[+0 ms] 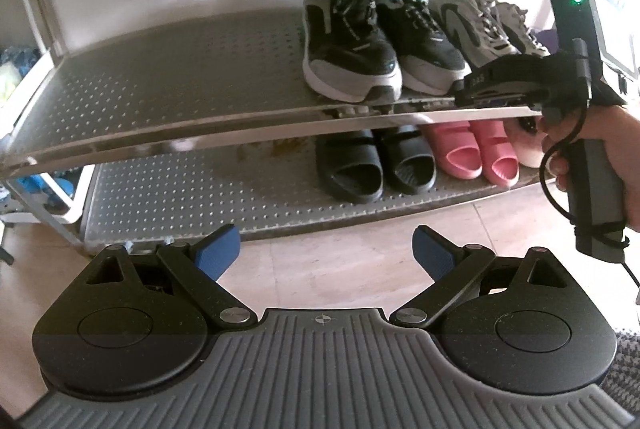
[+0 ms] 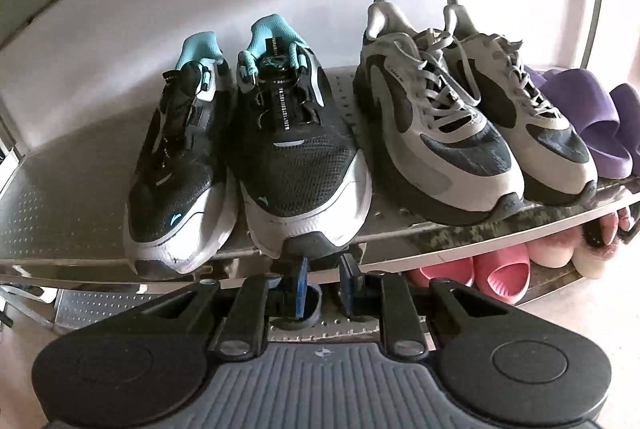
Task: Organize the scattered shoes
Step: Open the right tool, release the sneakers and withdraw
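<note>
Shoes already sit in pairs on the rack: just ahead of the right gripper [image 2: 323,279] the toe of the black-and-teal sneaker [image 2: 296,165] overhangs the front lip of the middle shelf [image 2: 60,229], its mate [image 2: 180,173] touching on the left and the grey sneakers [image 2: 436,141] beyond to the right. That gripper's jaws stand narrow, with nothing between them. The left gripper [image 1: 326,249] hangs wide and empty well back from the rack. As I judge it, a nudge from the right gripper could tip the overhanging sneaker off the shelf, or shove it crooked into its mate.
</note>
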